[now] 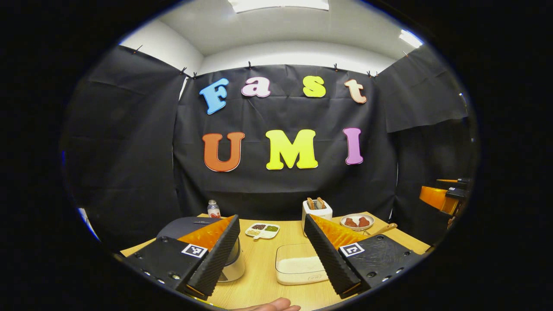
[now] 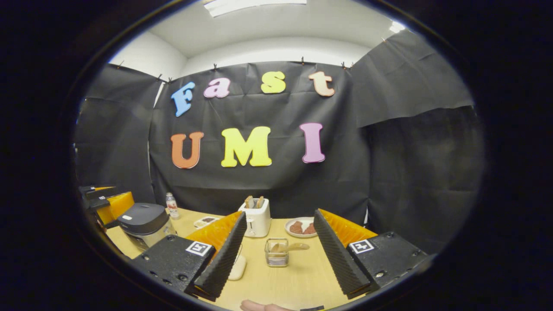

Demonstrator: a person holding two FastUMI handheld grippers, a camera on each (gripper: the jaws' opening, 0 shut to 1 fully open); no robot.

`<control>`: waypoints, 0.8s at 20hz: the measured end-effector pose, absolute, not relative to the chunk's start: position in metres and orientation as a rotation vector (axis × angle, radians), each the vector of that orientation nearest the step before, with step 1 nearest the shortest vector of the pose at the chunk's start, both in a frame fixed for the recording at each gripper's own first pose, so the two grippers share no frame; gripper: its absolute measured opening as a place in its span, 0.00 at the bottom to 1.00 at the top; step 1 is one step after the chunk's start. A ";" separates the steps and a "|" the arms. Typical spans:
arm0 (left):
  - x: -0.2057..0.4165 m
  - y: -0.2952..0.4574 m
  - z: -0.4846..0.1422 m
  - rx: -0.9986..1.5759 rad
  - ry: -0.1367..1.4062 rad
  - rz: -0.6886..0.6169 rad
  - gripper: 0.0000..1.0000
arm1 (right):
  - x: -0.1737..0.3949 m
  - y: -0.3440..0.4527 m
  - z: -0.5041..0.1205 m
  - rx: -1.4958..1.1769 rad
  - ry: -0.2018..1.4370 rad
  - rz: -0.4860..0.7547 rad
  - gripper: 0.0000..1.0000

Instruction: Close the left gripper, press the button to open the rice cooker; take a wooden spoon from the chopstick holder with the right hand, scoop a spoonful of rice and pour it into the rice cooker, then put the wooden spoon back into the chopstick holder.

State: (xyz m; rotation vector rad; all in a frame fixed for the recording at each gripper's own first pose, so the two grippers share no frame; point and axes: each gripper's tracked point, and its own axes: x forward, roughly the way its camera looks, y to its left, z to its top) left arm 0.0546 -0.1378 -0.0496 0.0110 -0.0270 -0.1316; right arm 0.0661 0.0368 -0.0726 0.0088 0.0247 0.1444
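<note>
Hovering above the wooden table (image 2: 298, 276), left gripper (image 1: 271, 259) and right gripper (image 2: 281, 255) both gape wide, holding nothing. Left to right in the right gripper view: rice cooker (image 2: 142, 224), lid down; toaster (image 2: 258, 218); chopstick holder (image 2: 276, 252) with wooden spoon (image 2: 296, 246). Rice container (image 1: 300, 268) sits between the left fingers.

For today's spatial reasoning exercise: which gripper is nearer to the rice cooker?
Left. The left gripper hovers right beside the rice cooker; the right gripper is farther off, with the cooker away to its left.
</note>
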 end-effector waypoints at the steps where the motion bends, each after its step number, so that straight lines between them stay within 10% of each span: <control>1: 0.056 -0.133 -0.049 0.013 -0.033 -0.119 0.95 | 0.067 0.037 -0.073 0.006 0.025 0.145 0.94; 16: 0.064 -0.125 -0.058 0.026 -0.008 -0.099 0.95 | 0.071 0.047 -0.077 -0.017 0.013 0.180 1.00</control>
